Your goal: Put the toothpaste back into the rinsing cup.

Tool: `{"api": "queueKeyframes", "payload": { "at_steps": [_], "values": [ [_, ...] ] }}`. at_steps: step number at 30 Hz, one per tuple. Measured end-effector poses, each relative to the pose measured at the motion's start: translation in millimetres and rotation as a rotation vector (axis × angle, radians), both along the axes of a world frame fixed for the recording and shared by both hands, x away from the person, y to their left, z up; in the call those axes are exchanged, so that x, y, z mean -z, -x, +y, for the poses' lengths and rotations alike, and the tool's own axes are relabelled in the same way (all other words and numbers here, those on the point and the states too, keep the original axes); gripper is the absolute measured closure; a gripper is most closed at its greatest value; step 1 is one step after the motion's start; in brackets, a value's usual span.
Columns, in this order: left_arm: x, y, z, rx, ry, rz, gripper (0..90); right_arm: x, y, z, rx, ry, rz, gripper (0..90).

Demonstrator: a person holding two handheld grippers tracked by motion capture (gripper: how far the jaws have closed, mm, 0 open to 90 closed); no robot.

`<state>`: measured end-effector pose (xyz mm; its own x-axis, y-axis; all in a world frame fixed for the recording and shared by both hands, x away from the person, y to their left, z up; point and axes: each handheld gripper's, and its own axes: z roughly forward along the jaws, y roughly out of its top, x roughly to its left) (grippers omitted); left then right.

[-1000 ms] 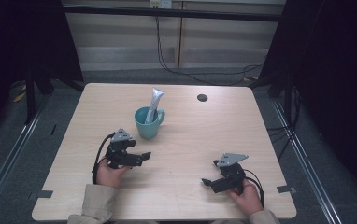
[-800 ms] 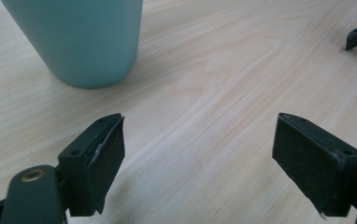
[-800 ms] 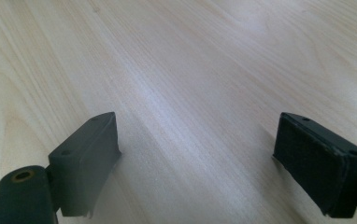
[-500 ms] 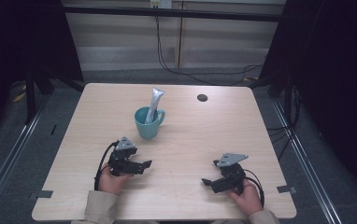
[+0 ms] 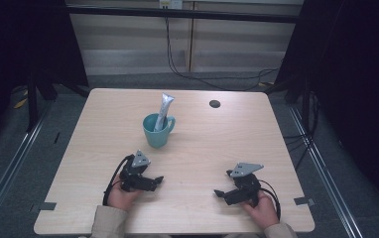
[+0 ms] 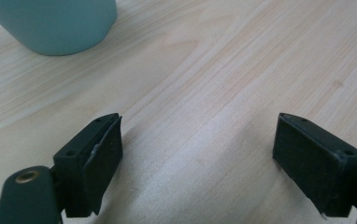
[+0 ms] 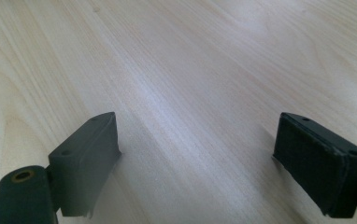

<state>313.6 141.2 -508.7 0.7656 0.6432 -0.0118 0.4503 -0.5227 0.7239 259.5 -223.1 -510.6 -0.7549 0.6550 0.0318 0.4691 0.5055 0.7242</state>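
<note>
Two hands rest low on the near edge of a pale wooden worktop point(image 5: 277, 139), each holding a black gripper, the left gripper point(image 5: 155, 181) pointing right and the right gripper point(image 5: 220, 194) pointing left, toward each other. Both have jaws spread wide and empty. Farther back, just beyond the left hand point(image 5: 120, 197), stands a teal mug point(image 5: 156, 131) with a silver tube point(image 5: 163, 110) leaning inside.

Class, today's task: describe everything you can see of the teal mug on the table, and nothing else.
The teal mug is a plain, glossy, ceramic-looking cup with one loop handle on its right side in the high view. It stands upright on the wooden table, left of centre, beyond the left gripper and apart from it. A silvery tube stands in it, leaning on the rim and sticking out above. In the left gripper view its rounded lower wall meets the tabletop.
</note>
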Motion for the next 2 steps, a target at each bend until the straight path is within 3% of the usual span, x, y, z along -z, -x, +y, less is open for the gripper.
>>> {"api": "queueKeyframes", "payload": {
  "at_steps": [2],
  "values": [
    [0.0,0.0,0.0,0.000,0.000,0.000,15.4,0.0,-0.1,0.0,0.000,0.000,-0.001,13.1]
  ]
}}
